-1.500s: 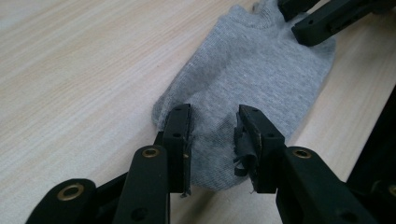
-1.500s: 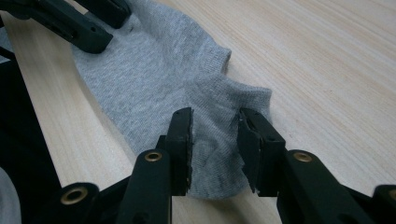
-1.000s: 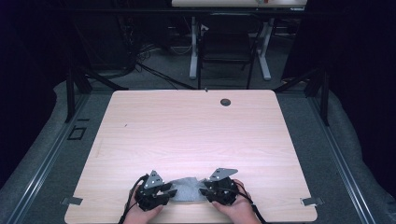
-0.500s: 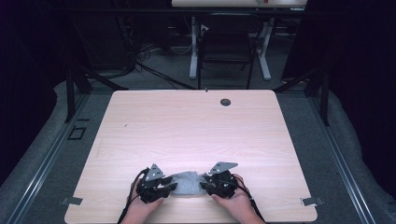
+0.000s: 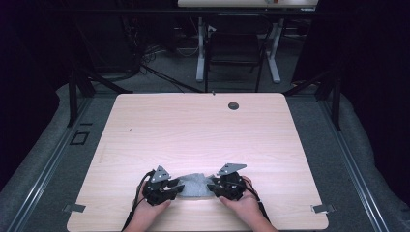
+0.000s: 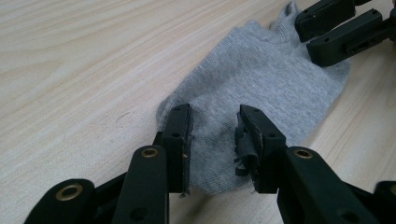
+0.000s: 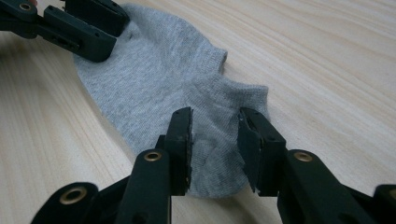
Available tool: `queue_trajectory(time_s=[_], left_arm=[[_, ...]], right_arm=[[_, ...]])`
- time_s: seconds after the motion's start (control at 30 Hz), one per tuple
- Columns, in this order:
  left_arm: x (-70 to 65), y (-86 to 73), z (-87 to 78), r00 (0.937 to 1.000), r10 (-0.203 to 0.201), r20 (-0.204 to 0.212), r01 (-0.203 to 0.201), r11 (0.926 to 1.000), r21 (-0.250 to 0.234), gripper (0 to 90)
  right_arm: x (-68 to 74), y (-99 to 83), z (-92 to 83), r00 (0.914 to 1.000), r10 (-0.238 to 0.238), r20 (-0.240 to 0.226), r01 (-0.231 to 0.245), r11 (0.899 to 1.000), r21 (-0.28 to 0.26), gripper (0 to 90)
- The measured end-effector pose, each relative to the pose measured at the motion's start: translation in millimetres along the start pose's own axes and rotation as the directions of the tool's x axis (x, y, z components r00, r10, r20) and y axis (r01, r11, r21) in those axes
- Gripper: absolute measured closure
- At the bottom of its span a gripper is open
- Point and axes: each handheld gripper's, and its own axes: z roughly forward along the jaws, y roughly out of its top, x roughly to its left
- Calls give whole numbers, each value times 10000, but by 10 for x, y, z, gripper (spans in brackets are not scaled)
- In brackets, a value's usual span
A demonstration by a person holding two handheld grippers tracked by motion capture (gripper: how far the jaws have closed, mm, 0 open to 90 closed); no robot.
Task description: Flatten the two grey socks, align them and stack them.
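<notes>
Lying flat near the bottom centre of the high view, grey sock (image 5: 194,185) sits on the wooden table (image 5: 203,130), between both grippers. Left gripper (image 5: 170,189) at lower left of the sock, right gripper (image 5: 216,186) at lower right, each in a hand. Left gripper view: jaws partly open, straddling one end of the sock (image 6: 252,88), pads not pressing the fabric; other gripper at upper right of frame. Right gripper view: same, jaws about half apart over the cuff end (image 7: 159,74), nothing clamped; other gripper at upper left.
</notes>
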Motion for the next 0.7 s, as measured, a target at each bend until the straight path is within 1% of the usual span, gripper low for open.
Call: queue_trajectory(time_s=[0.07, 0.17, 0.23, 0.27, 0.3, 0.33, 0.43, 0.47, 0.5, 0.53, 0.6, 0.67, 0.7], left_arm=[[1, 1, 2, 10000, 10, -12, -10, 10000, -6, 650], [0, 2, 0, 10000, 11, 38, -11, 10000, -30, 640], [-9, 1, -7, 10000, -7, 31, 7, 9999, -103, 621], [-11, 4, -15, 10000, 76, 14, -76, 9999, -131, 615], [-22, 6, -23, 10000, 19, -1, -19, 9998, -188, 610], [-22, 12, -41, 10000, 67, 32, -67, 9997, -232, 604], [-33, 27, -112, 9999, -37, 126, 43, 9987, -507, 580], [-30, 35, -144, 9999, 12, 166, -3, 9984, -567, 575], [-35, 42, -172, 9998, -62, 204, 75, 9977, -671, 570], [-36, 51, -202, 9997, -45, 233, 62, 9971, -753, 569], [-32, 73, -272, 9999, 31, 166, -17, 9962, -867, 574], [-23, 91, -338, 9999, -20, 105, 30, 9948, -1018, 573], [-20, 98, -371, 9999, -135, 100, 145, 9940, -1083, 569]], right_arm=[[-1, 0, 5, 10000, -14, 28, 14, 10000, -69, 647], [-5, 4, -4, 10000, -56, 38, 56, 10000, 3, 640], [0, 2, -4, 10000, -53, 57, 53, 9999, -87, 631], [0, 1, -2, 10000, -63, 40, 64, 9997, -215, 623], [3, 2, -10, 10000, -31, 63, 32, 9996, -267, 615], [5, 4, -25, 10000, 19, 57, -17, 9996, -289, 610], [10, 13, -92, 10000, 61, 58, -59, 9988, -485, 597], [16, 19, -123, 10000, -15, 79, 20, 9985, -540, 592], [25, 24, -147, 9999, -70, 85, 75, 9978, -656, 587], [34, 30, -176, 9998, -124, 140, 134, 9973, -723, 580], [49, 40, -222, 9997, -199, 169, 212, 9963, -837, 566], [52, 48, -278, 9990, -393, 223, 409, 9961, -778, 555], [56, 47, -301, 9989, -402, 257, 423, 9953, -869, 551]])
